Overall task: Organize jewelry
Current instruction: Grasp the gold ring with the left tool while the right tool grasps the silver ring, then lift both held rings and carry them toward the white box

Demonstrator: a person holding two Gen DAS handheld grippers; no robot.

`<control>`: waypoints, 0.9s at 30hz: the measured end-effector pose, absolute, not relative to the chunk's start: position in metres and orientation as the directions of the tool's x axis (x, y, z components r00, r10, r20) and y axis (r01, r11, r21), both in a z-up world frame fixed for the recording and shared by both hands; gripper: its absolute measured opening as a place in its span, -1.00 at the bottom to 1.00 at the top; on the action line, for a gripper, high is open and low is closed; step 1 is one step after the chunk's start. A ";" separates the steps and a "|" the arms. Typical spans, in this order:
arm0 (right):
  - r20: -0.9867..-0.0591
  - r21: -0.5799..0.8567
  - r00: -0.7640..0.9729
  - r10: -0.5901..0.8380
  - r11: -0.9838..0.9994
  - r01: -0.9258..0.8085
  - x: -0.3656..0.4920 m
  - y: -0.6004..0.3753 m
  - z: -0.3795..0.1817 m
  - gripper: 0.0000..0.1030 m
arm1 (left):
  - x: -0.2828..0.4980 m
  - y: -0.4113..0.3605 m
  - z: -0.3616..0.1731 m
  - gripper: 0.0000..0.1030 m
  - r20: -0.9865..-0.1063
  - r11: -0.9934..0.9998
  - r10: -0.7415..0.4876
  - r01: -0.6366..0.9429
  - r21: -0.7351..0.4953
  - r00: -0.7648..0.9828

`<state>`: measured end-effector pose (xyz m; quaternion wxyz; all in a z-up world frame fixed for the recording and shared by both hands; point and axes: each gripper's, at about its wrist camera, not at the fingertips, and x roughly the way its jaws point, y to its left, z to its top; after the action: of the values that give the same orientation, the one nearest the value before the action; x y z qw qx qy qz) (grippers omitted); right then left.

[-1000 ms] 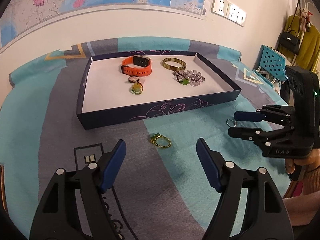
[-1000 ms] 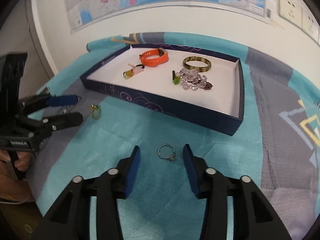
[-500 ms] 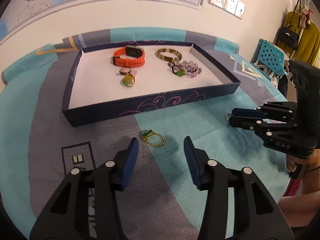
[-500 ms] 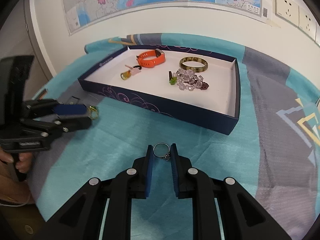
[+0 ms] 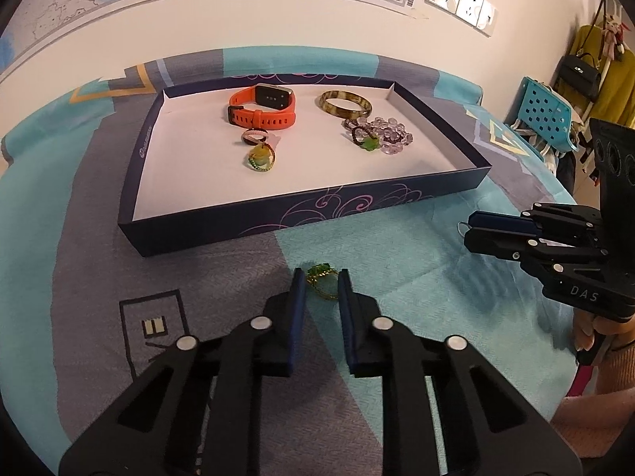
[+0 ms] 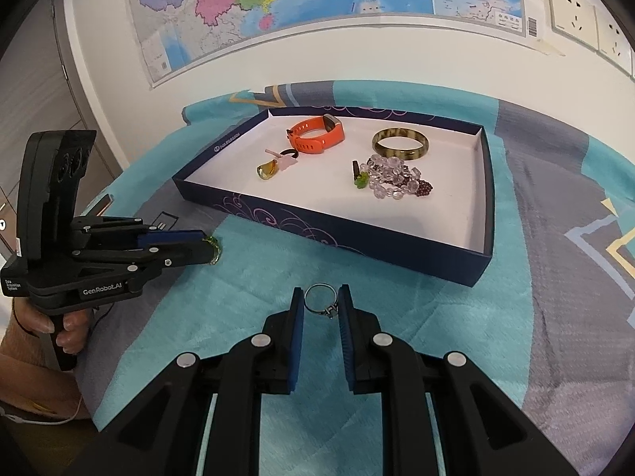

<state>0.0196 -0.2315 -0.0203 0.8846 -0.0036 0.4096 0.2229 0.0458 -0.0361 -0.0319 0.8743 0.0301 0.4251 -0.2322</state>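
the left gripper (image 5: pixel 321 283) clamps a gold beaded ring with a green stone (image 5: pixel 322 277); the right gripper (image 6: pixel 320 303) clamps a thin silver ring (image 6: pixel 319 300), both on the teal cloth before the navy cardboard tray's (image 6: pixel 337 234) front edge; such thin rings could slip out during lifting

Two wrist views, angled down, close, sharing the tray (image 5: pixel 317 206)

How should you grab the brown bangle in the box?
The brown bangle lies flat in the box, near the far wall. Best come from above and pinch one side of its band, one finger inside the hoop, choosing the side away from the bead bracelet.
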 end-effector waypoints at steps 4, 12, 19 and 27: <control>-0.724 0.185 0.562 0.400 0.897 -0.401 0.020 -0.231 -0.020 -0.70 | 0.045 -0.037 -0.031 -0.75 -0.758 0.889 -0.376 0.438 -0.133 0.533; -0.719 0.202 0.558 0.414 0.893 -0.403 0.021 -0.233 -0.021 -0.70 | 0.048 -0.043 -0.031 -0.69 -0.761 0.882 -0.374 0.457 -0.116 0.530; -0.713 0.207 0.561 0.420 0.891 -0.404 0.021 -0.233 -0.020 -0.70 | 0.046 -0.045 -0.030 -0.79 -0.756 0.884 -0.365 0.456 -0.100 0.543; -0.694 0.217 0.572 0.436 0.885 -0.412 0.022 -0.233 -0.013 -0.70 | 0.041 -0.043 -0.024 -0.80 -0.739 0.882 -0.387 0.455 -0.123 0.551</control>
<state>0.0217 -0.2334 -0.0134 0.8865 0.0155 0.3957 0.2392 0.0412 -0.0428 -0.0244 0.8797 0.0414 0.4088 -0.2393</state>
